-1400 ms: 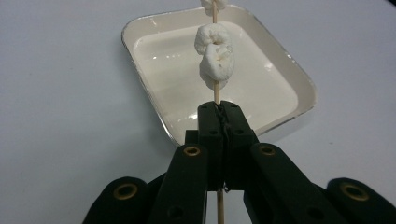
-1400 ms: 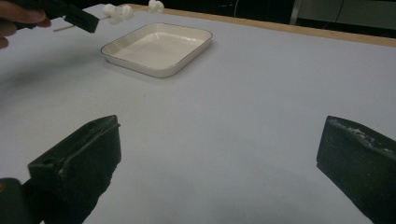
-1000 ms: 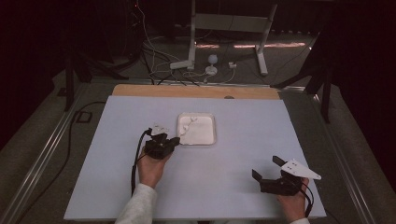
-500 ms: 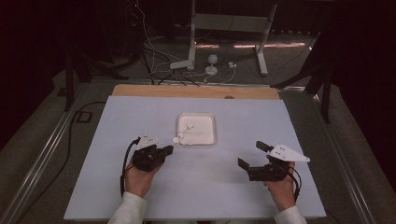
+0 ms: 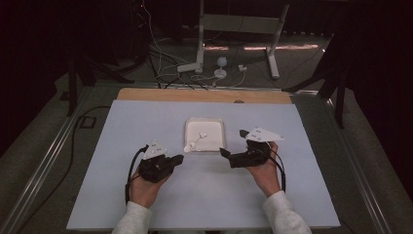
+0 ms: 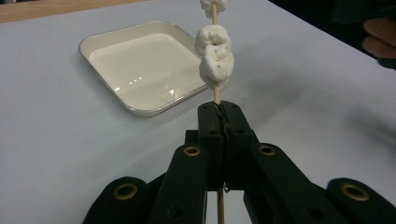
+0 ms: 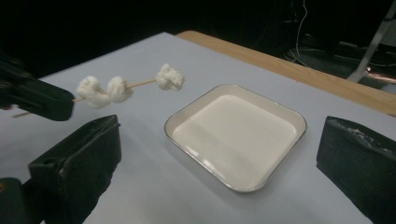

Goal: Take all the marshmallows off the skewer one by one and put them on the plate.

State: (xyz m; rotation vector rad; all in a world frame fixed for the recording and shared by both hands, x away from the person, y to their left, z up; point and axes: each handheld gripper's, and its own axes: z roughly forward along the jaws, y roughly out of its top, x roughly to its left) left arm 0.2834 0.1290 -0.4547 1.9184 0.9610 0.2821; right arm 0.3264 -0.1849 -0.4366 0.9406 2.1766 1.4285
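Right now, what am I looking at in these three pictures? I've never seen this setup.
A person at a table holds a hand-held two-jaw gripper in each hand. The high view looks down from above; the other two pictures come from cameras riding on each gripper. A square white dish, empty, sits mid-table. The left gripper is shut on a thin wooden skewer threaded with three white marshmallow-like pieces, held above the table beside the dish. The right gripper is open and holds nothing, its jaws pointing at the dish.
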